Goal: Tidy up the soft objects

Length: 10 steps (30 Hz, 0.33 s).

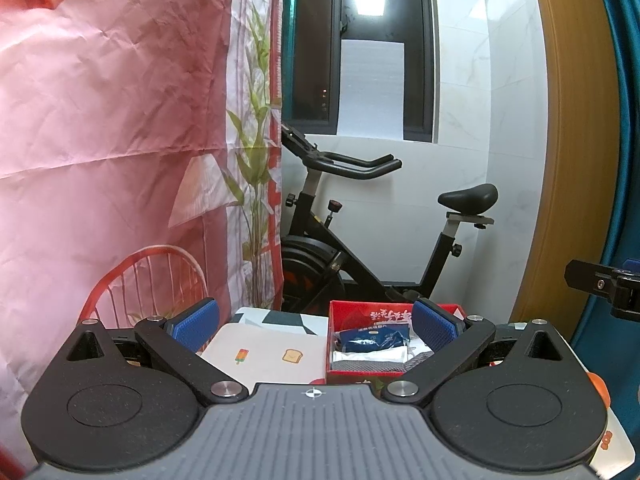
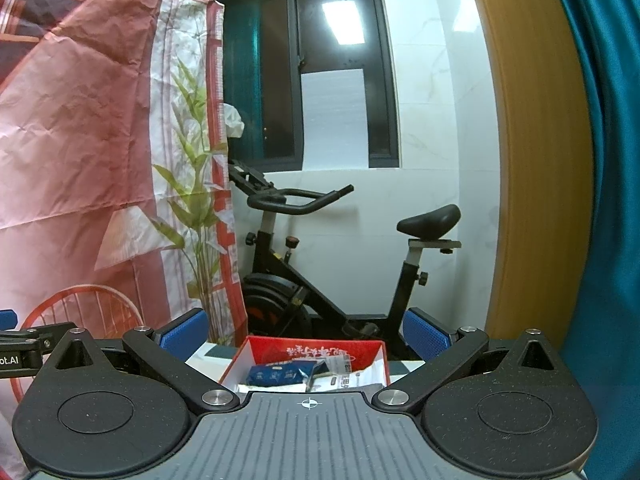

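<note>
A red open box [image 1: 340, 376] sits on the table ahead, holding a dark blue packet [image 1: 370, 340], white packets and a grey knitted cloth [image 1: 368, 366]. It also shows in the right wrist view [image 2: 236, 364] with the blue packet [image 2: 276, 376] inside. My left gripper [image 1: 316, 326] is open and empty, raised in front of the box. My right gripper [image 2: 306, 332] is open and empty, just short of the box. The right gripper's tip shows at the left wrist view's right edge [image 1: 600, 284].
A table mat [image 1: 272, 356] with popsicle and toast prints lies left of the box. A pink printed curtain [image 1: 120, 120] hangs at left. An exercise bike [image 1: 360, 240] stands behind the table. A wooden door frame [image 1: 568, 140] and teal curtain [image 2: 600, 160] are at right.
</note>
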{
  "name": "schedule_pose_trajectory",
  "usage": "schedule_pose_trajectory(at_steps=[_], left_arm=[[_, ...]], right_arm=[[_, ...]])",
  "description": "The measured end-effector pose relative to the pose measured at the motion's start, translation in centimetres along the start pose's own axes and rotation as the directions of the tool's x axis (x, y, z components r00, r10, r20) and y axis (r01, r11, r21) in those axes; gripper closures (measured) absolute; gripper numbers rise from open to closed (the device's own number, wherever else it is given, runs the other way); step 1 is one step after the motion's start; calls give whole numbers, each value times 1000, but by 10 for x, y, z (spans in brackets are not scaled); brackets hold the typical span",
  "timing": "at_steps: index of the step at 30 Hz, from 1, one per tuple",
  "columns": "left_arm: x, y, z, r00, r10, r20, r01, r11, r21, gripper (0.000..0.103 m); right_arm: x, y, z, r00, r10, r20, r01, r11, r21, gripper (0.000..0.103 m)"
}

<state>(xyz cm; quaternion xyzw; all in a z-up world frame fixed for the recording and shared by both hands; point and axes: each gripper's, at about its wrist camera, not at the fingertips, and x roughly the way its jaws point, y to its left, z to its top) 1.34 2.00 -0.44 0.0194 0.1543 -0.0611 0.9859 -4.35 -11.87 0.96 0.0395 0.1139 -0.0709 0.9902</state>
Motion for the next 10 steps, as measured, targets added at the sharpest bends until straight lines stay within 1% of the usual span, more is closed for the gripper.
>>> schedule_pose_trajectory(at_steps=[10], left_arm=[[0, 0, 0, 1000, 1, 1, -1, 1000, 2, 0]], right_arm=[[0, -1, -1, 1000, 0, -2, 0, 1000, 0, 0]])
